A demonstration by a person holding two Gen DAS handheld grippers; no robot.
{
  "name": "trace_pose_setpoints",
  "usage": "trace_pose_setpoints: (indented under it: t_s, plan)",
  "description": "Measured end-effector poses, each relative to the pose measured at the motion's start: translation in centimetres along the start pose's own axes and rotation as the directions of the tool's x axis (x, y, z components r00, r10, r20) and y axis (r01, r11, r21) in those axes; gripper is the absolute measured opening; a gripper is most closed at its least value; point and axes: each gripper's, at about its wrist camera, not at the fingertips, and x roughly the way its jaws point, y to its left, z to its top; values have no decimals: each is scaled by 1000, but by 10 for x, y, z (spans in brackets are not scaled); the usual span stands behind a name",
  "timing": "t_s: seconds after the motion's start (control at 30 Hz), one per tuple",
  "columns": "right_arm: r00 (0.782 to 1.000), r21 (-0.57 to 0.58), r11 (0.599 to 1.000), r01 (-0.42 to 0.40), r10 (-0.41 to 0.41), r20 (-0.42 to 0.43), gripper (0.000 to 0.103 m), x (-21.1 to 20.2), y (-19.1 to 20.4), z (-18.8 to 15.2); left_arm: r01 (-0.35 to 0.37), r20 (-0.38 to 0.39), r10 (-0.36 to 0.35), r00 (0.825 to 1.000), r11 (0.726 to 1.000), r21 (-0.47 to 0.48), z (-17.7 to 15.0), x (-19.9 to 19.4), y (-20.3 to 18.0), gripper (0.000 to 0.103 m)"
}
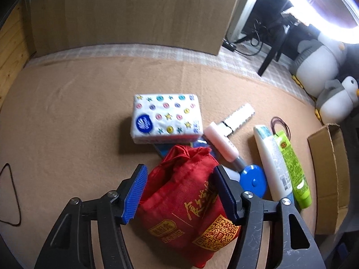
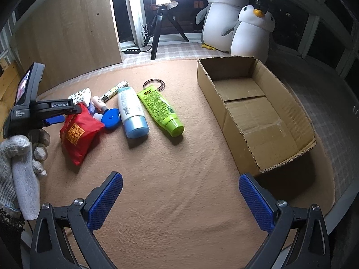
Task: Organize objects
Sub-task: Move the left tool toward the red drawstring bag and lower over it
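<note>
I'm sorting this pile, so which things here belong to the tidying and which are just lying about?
Job: red pouch in left gripper, tissue pack, white bottle, green tube, cardboard box, right gripper.
Lying about: penguin plushes, tripod.

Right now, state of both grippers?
Left gripper: jaws shut on the red bag.
Right gripper: open, holding nothing, over the mat.
</note>
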Motion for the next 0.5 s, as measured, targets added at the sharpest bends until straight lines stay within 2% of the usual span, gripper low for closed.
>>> trace_pose_setpoints:
  t_s: [0.23, 0.4, 0.5]
  plan:
    - [1000, -15, 1000, -7, 7, 4, 103, -3, 3, -1, 43, -14, -43, 999, 999, 12, -16, 2, -2, 65]
    - [1000, -10, 1000, -12, 12, 2, 103, -2, 1, -1, 103, -38, -101, 994, 993, 48, -43, 0, -15, 65]
    - [1000, -2, 1000, -25, 25, -3, 103, 0, 0, -2, 105, -29, -103, 994, 992, 67, -59, -6, -20, 65]
